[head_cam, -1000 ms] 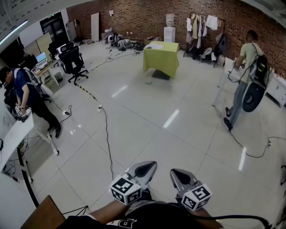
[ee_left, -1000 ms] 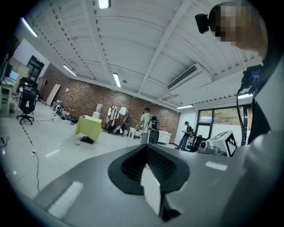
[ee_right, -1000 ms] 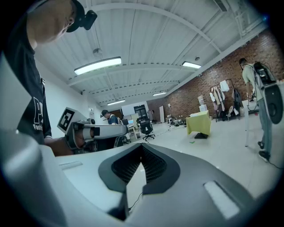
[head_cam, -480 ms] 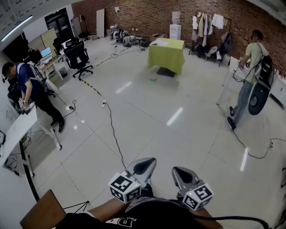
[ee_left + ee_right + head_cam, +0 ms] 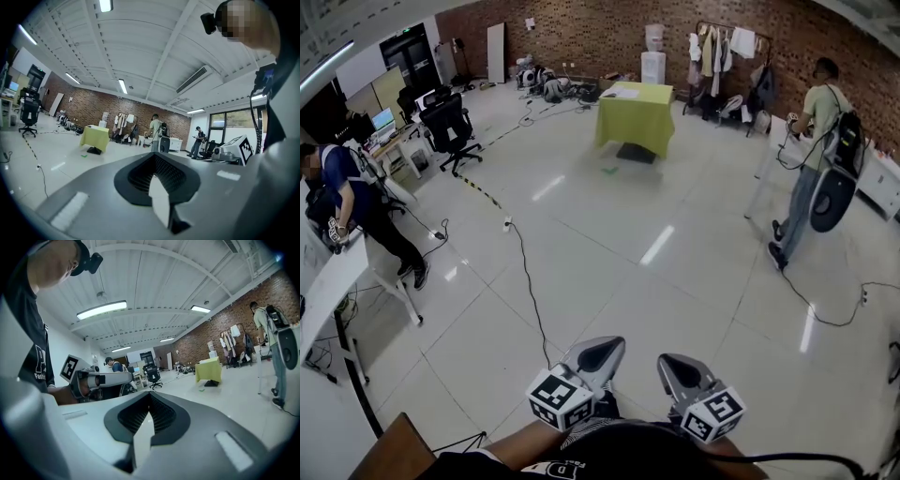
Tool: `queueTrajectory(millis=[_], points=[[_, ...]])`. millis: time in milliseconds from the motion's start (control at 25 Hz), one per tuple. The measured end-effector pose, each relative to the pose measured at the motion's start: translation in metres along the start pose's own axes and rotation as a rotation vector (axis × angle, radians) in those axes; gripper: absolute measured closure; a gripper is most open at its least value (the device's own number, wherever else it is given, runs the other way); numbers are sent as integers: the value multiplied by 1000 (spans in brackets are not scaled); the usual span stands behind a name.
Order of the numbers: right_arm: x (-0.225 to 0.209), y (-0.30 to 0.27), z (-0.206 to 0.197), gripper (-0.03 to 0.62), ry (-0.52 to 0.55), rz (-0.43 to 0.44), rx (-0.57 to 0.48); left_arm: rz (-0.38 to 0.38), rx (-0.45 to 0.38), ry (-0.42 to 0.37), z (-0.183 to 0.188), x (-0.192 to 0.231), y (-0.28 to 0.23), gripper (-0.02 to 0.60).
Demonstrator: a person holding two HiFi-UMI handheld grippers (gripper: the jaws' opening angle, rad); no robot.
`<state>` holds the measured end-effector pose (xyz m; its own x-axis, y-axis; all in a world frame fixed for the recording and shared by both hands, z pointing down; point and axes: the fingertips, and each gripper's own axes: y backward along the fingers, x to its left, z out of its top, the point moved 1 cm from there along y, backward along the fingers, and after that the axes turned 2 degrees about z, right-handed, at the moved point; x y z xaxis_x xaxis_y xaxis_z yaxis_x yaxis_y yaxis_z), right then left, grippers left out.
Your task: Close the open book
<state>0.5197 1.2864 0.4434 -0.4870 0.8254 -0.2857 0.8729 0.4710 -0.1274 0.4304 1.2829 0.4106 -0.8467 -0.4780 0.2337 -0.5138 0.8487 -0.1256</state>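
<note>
**A:** Where's the book?

**B:** Not in any view. It might be on the green bench [image 5: 637, 127] way across the floor, but that's too small to tell. Left claw [image 5: 598, 355] and right claw [image 5: 679, 371] are both clenched empty and tucked near the body, I'd guess just parked until there's something to reach.

left hand-held gripper [image 5: 609, 345] grey | right hand-held gripper [image 5: 668, 362] grey | 2 black-white marker cubes [image 5: 562, 397] | black shirt [image 5: 35, 352]
</note>
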Motion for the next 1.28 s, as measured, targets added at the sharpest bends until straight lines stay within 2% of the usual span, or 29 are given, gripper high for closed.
queueTrajectory(millis=[240, 520, 840, 1280], points=[[-12, -13, 3, 586, -26, -12, 17, -38, 50, 37, -5, 9, -16, 574], [-50, -46, 19, 586, -19, -40, 24, -41, 36, -7, 16, 40, -45, 574], [-80, -107, 57, 588, 23, -19, 18, -38, -18, 10, 54, 99, -80, 574], [-107, -201, 89, 588, 66, -7, 27, -67, -20, 1, 87, 186, -115, 574]])
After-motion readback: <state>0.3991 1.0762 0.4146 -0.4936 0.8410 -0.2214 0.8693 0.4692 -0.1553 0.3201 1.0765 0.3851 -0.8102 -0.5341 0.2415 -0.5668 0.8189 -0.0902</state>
